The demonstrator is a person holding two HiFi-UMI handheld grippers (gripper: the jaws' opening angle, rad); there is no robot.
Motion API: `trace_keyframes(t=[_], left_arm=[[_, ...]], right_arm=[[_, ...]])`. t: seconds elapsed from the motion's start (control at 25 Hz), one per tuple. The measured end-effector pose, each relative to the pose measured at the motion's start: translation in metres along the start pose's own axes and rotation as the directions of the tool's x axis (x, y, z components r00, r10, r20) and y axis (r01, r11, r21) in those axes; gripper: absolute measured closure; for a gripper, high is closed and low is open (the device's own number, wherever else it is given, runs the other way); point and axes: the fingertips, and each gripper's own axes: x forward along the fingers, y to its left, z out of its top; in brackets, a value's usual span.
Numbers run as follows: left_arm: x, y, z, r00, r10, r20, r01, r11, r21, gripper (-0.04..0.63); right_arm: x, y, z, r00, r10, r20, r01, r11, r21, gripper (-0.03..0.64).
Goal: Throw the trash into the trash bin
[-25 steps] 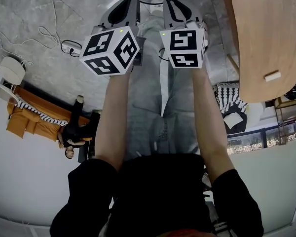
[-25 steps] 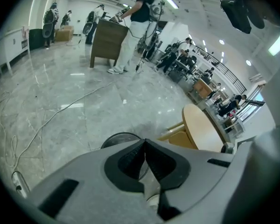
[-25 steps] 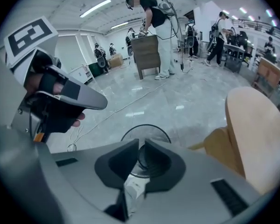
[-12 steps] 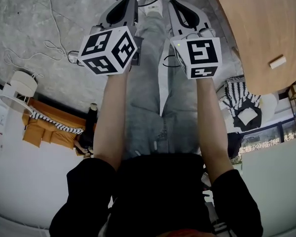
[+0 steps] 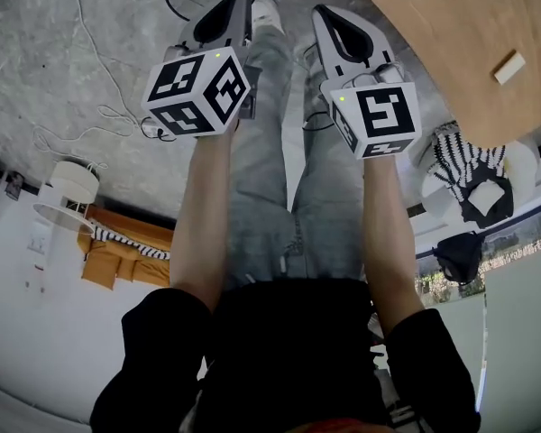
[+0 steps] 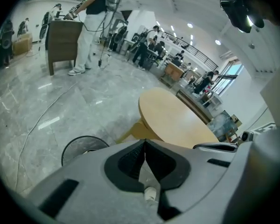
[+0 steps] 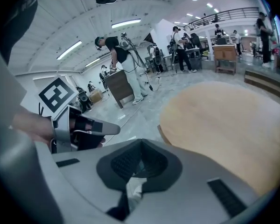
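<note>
Guessing this is just a carry pose: left tongs and right tongs are both pinched fully closed with nothing in them, side by side over the person's legs. Only trash I can spot is a small pale block on the round wooden table, off to the right. Dark-rimmed round thing on the floor ahead might be the bin, not sure

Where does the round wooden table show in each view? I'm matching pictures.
Head view: table at top right.
Left gripper view: table just right of centre.
Right gripper view: table fills the right half.
Shared landmark: the grey marble floor beside it.
</note>
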Motion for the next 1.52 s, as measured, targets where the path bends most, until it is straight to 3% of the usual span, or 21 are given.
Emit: trace_keyframes(t=[0.28, 0.6, 1.04, 1.52], left_arm=[[0.018, -0.07, -0.01, 0.997, -0.07, -0.033, 0.073, 0.993, 0.096, 0.586], [0.032, -0.155, -0.036, 0.981, -0.164, -0.101, 0.181, 0.962, 0.204, 0.586], [0.059, -0.257, -0.069, 0.954, -0.241, -0.179, 0.287, 0.906, 0.312, 0.586], [0.102, -0.332, -0.107, 0.929, -0.261, -0.263, 0.346, 0.865, 0.363, 0.586]], right_arm=[[-0.059, -0.051, -0.012, 0.992, -0.108, 0.062, 0.103, 0.991, 0.086, 0.606], [-0.128, -0.105, -0.036, 0.958, -0.262, 0.115, 0.237, 0.952, 0.195, 0.606], [-0.225, -0.193, -0.073, 0.862, -0.487, 0.142, 0.419, 0.841, 0.341, 0.606], [-0.284, -0.281, -0.121, 0.772, -0.63, 0.078, 0.541, 0.717, 0.439, 0.606]])
